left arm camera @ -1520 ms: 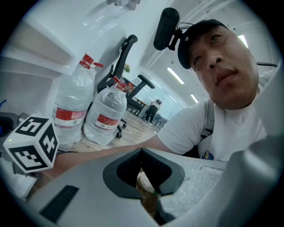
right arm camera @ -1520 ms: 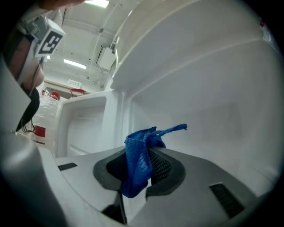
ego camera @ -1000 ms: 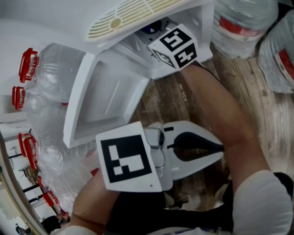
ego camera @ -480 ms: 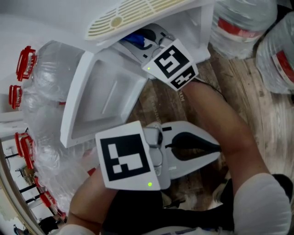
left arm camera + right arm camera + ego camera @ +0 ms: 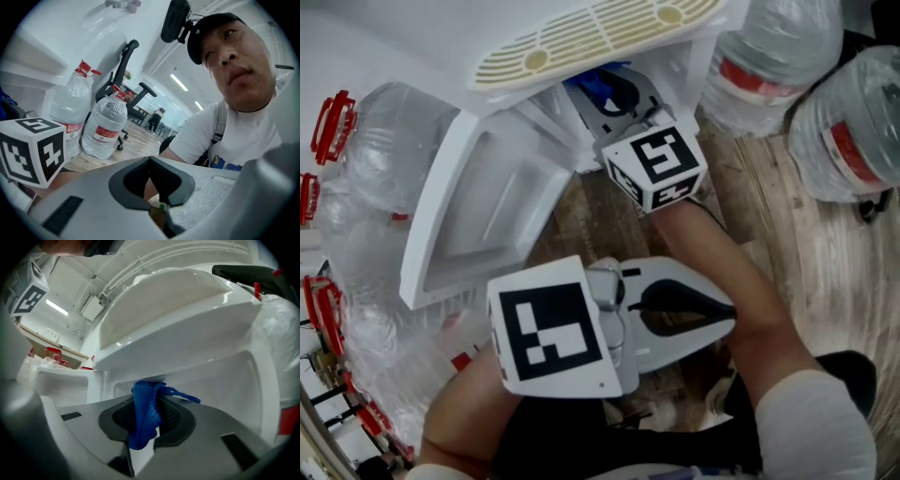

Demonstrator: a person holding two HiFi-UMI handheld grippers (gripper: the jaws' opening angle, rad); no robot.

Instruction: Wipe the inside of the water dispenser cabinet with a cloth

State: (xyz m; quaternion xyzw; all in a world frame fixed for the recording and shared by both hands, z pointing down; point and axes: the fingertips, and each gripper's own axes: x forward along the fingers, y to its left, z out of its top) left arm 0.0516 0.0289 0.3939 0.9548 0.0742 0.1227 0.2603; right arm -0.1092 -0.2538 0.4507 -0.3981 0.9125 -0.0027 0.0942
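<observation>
The white water dispenser's cabinet (image 5: 675,66) stands open, its door (image 5: 478,216) swung out to the left. My right gripper (image 5: 614,89) reaches into the opening, shut on a blue cloth (image 5: 591,82). In the right gripper view the blue cloth (image 5: 145,413) hangs bunched between the jaws of the right gripper (image 5: 147,397), in front of the cabinet's white inner wall (image 5: 225,376). My left gripper (image 5: 729,307) is held back near my body, away from the cabinet. In the left gripper view the left gripper (image 5: 150,161) is shut with nothing in it.
Two large water bottles (image 5: 778,56) (image 5: 853,122) lie on the wooden floor right of the dispenser. Several bottles with red handles (image 5: 366,187) are stacked at the left, close behind the open door. The yellow drip grille (image 5: 600,37) overhangs the opening.
My right gripper has drawn back out of the cabinet toward me, and the blue cloth now shows at the opening. The left gripper has stayed where it was.
</observation>
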